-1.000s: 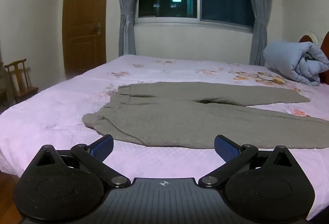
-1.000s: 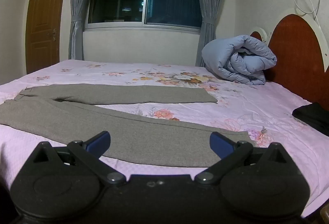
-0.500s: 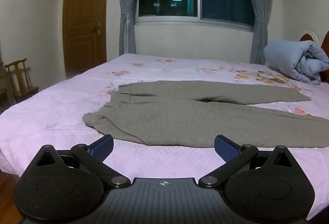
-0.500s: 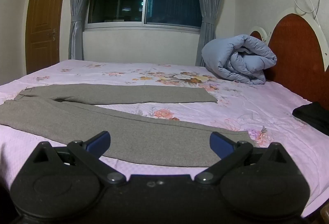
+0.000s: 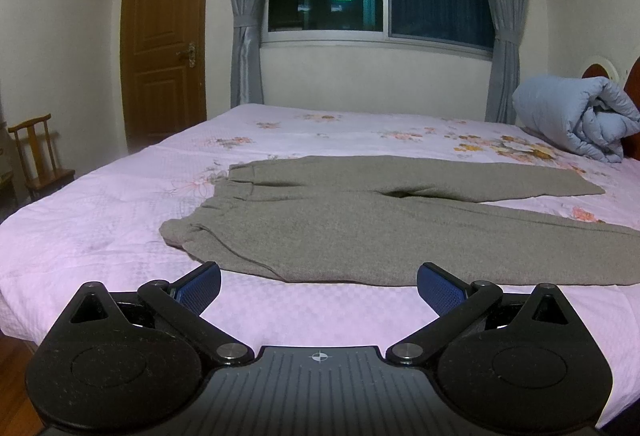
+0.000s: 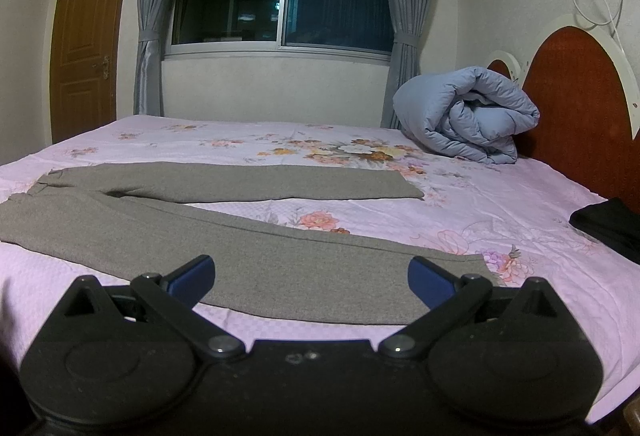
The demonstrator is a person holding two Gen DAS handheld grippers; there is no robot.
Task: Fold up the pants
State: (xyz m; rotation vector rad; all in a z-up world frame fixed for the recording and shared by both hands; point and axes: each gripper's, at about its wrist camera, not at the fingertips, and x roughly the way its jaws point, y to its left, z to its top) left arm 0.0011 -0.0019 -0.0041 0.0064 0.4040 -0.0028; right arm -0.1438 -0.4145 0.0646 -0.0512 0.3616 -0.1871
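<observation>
Grey pants [image 5: 360, 220] lie flat on the pink flowered bed [image 5: 100, 220], waistband to the left, both legs spread apart towards the right. In the right wrist view the pants [image 6: 224, 236] show both legs, the near cuff ending at the right. My left gripper [image 5: 319, 286] is open and empty, just short of the near edge of the hip part. My right gripper [image 6: 311, 282] is open and empty, over the near edge of the near leg by its cuff.
A rolled blue duvet [image 6: 468, 116] lies by the red headboard [image 6: 576, 108]. A black folded cloth [image 6: 608, 224] lies at the right bed edge. A wooden chair [image 5: 40, 152] and a door [image 5: 164, 40] stand at the left.
Both grippers have moved slightly forward towards the pants. The jaws have stayed open and the pants have not moved.
</observation>
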